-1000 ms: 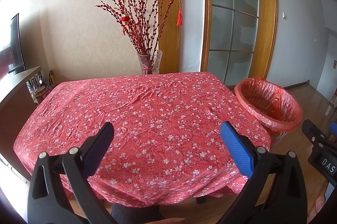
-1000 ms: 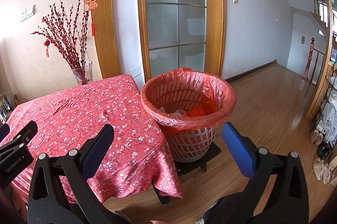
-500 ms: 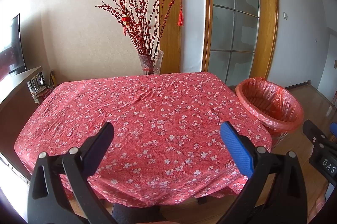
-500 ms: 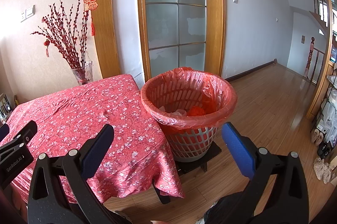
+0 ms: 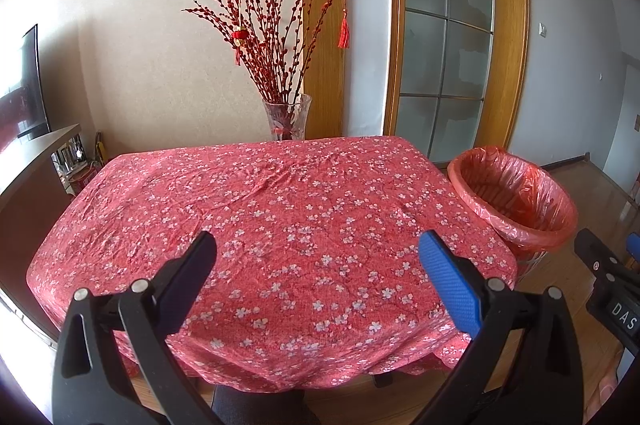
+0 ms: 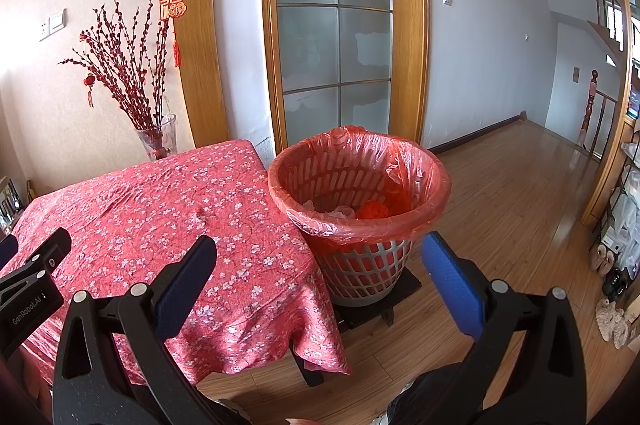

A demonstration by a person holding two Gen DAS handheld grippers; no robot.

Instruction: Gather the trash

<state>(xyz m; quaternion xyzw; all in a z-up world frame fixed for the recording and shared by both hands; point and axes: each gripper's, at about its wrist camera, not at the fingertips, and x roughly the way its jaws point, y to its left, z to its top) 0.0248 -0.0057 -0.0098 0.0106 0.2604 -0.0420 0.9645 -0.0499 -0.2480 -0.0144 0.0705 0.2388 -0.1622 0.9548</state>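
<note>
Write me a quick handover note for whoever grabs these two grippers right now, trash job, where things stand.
Left gripper: open, holding nothing, facing the table.
Right gripper: open, holding nothing, facing the trash basket.
The basket with its red liner stands on the floor beside the table's right edge. Crumpled trash already lies inside.
No loose trash shows on the red floral tablecloth in either view; only a glass vase of red branches stands at the far edge.
Left: check spots outside these views for leftover trash; otherwise collecting looks finished.
</note>
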